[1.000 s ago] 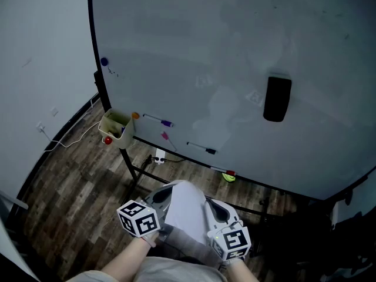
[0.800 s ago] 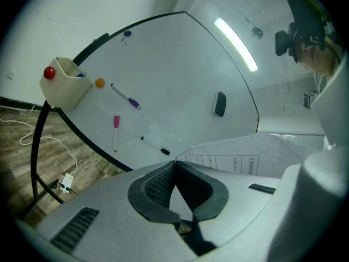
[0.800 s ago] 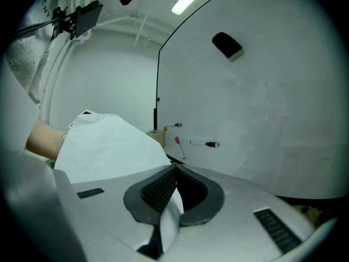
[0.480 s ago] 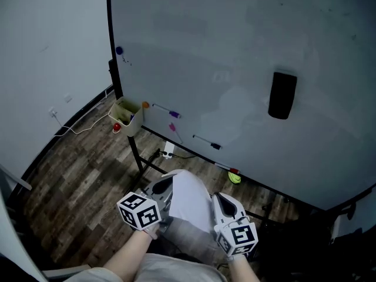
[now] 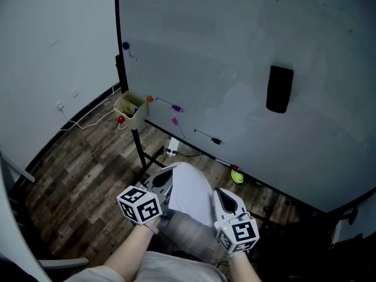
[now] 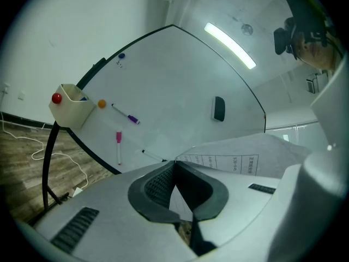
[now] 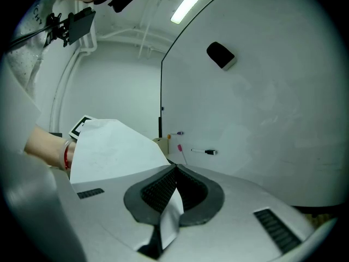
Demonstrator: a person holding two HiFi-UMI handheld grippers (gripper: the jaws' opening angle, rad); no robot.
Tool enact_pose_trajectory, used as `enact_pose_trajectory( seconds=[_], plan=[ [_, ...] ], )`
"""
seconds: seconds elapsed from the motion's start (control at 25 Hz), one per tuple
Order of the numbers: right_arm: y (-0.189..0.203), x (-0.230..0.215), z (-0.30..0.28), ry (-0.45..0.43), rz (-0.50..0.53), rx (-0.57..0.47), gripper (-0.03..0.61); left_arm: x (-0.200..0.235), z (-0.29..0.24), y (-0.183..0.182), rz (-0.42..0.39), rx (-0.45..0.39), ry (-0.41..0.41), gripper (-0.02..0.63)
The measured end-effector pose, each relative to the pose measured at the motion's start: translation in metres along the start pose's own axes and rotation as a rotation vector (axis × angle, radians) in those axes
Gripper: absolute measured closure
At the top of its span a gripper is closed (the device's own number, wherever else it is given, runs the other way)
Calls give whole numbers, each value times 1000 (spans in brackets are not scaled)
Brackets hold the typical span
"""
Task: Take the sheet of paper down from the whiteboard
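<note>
The left gripper (image 6: 175, 169) has its jaws closed tight on one edge of the sheet of paper (image 6: 248, 156), with the dark ribbed pads meeting on it. The right gripper (image 7: 174, 172) is clamped the same way on the opposite edge, and a strip of the sheet hangs down through its pads. In the head view the left gripper (image 5: 163, 184) and right gripper (image 5: 223, 197) sit side by side with the sheet of paper (image 5: 191, 188) bowed upward between them. The sheet is off the whiteboard (image 5: 235, 46), held in front of it and below its lower edge.

On the whiteboard, a black eraser (image 5: 279, 89) sits upright right of its middle. Along its lower left part lie a purple-capped marker (image 5: 171, 106), a pink marker (image 5: 174, 124) and a black marker (image 5: 209, 137). A blue magnet (image 5: 125, 46) sits near its left edge, and an orange magnet (image 5: 149, 99) lower down. A cream bin (image 5: 130, 108) hangs at the whiteboard's lower left corner, with a red ball (image 5: 120, 120) on its outer side. Below the whiteboard is a wooden floor (image 5: 82, 181), where a white cable (image 5: 88, 122) trails left of the board's stand.
</note>
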State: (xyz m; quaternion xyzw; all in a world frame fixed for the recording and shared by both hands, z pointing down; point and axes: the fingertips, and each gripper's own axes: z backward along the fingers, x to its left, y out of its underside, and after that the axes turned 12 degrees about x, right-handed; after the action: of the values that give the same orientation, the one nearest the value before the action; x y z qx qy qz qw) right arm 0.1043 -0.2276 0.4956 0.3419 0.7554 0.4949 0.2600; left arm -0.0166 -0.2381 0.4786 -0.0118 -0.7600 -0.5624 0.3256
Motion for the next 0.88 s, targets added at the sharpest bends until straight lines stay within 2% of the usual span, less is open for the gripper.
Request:
enact_pose_trajectory(
  seconds=[0.56,0.88],
  plan=[
    [0,-1,11,-34,-11,-19,561,-17,1,-1,11,-19,-5,600],
    [0,3,11,-82,-19,-23,561,-21,1,-1,24,-25,-13,600]
  ],
)
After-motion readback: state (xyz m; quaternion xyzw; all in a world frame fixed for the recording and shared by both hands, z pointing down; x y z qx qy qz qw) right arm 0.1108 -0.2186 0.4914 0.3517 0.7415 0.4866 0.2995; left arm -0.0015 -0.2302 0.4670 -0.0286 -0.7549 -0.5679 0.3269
